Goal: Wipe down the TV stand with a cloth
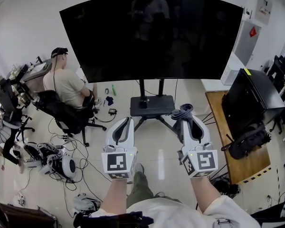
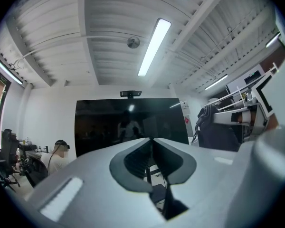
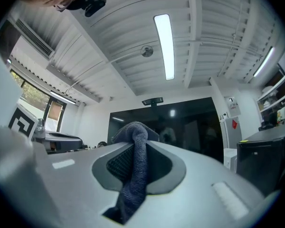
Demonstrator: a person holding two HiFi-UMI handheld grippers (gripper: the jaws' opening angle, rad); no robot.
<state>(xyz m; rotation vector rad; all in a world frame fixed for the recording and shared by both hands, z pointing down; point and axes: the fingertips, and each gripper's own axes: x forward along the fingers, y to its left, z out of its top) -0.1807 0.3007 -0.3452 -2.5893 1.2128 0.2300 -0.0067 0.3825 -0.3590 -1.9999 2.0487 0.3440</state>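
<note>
At far left a person (image 1: 66,82) sits in a chair (image 1: 69,115), back to the camera, amid cables on the floor. The left tongs (image 1: 127,121) are held low and level, pressed together with nothing between them, pointing toward the TV (image 1: 152,37). Just beyond and between both tongs is the stand (image 1: 152,106), its dark shelf under the screen. The right tongs (image 1: 184,117) are clamped on a dark grey cloth (image 1: 184,110), which bunches above the tips and hangs down between them (image 3: 135,170). At right a worktop (image 1: 237,160) carries a black box (image 1: 251,96).
</note>
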